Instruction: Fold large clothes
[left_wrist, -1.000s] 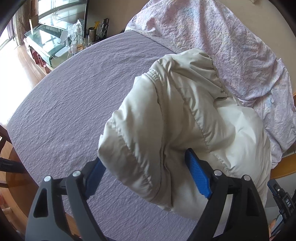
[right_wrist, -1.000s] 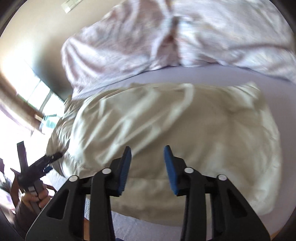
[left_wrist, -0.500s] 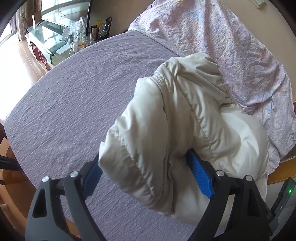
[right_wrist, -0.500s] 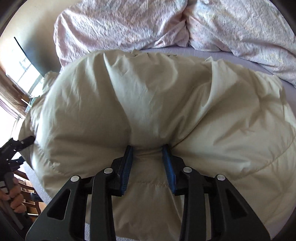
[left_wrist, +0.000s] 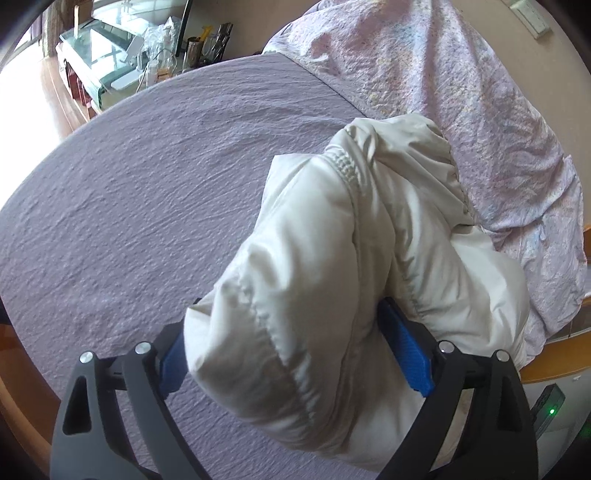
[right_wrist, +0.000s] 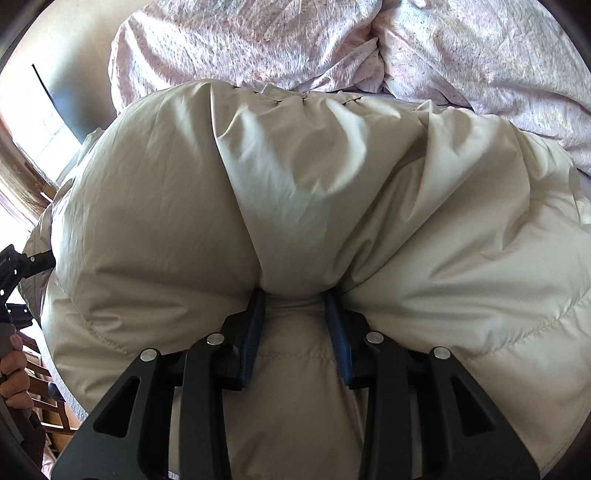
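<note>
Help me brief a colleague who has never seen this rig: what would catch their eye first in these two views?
The puffy cream jacket bundled on the purple bedsheet fills both views. In the right wrist view the right gripper pinches a fold of it, fabric bulging around the blue pads. The left gripper straddles a thick part of the jacket, its jaws wide and just been opening; a crumpled pink floral duvet lies behind.
</note>
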